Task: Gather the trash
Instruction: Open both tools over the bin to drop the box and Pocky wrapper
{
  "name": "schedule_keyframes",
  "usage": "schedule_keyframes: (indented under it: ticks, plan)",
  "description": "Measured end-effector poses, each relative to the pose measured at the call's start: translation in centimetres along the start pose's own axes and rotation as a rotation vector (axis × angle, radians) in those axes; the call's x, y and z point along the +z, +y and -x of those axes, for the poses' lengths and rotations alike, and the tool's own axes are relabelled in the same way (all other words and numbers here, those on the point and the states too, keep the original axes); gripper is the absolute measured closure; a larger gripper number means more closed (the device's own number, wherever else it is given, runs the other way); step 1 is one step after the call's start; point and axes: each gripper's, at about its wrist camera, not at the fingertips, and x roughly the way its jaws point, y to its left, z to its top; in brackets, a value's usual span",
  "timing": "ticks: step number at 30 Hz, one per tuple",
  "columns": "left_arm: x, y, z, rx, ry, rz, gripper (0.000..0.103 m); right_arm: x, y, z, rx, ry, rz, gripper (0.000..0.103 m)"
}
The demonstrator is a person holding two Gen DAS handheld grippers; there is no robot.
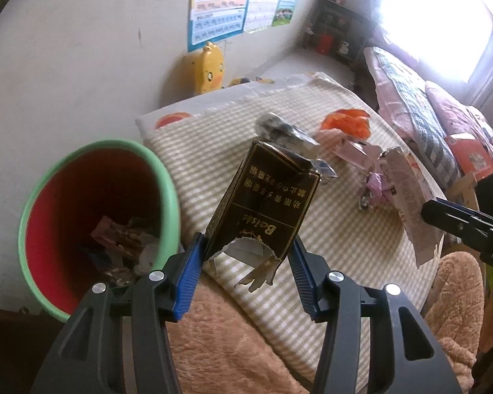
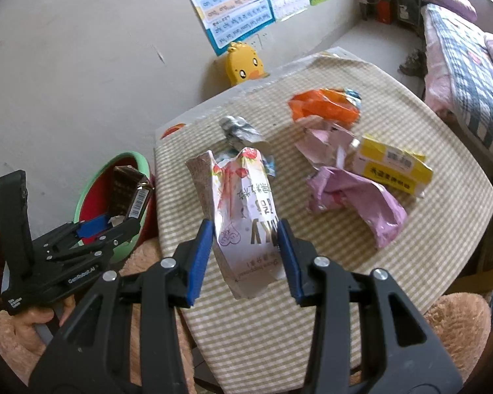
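The left gripper (image 1: 248, 256) is gripping a dark carton (image 1: 266, 203) (torn), the right gripper (image 2: 245, 256) is clamping a paper wrapper (image 2: 243, 216), both beside the bin (image 1: 98, 216).

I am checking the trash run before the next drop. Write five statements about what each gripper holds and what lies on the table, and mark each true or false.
1. The left gripper grips a dark cigarette pack. True.
2. The right gripper is empty. False: its fingers clamp a white and pink printed wrapper.
3. The green-rimmed bin has nothing inside. False: trash lies at its bottom.
4. A yellow box lies on the checked tablecloth. True.
5. The orange wrapper is in the bin. False: it lies on the tablecloth.
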Motion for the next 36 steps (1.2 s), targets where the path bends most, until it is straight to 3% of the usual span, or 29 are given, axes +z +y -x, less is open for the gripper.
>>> schedule_keyframes:
  ticks: [13,22,30,33,36]
  plan:
    - [-0.5,8.8,1.1,0.136,-0.037,0.131,0.054,1.6,6.3,-1.8,0.013,0.013,0.126,0.063]
    - [-1.6,13.6,1.5,0.199,-0.030,0.207,0.054,1.9,11.9,-4.7,0.079,0.046,0.201,0.063]
    - [-2.2,15.5,1.1,0.233,-0.007,0.251,0.054,2.4,16.1,-7.9,0.163,0.113,0.234,0.063]
    - [-2.2,16.1,0.9,0.253,0.002,0.259,0.052,3.1,17.5,-9.1,0.212,0.132,0.232,0.063]
    - [-2.3,16.7,1.1,0.275,-0.001,0.282,0.036,3.8,18.3,-10.4,0.260,0.144,0.212,0.057]
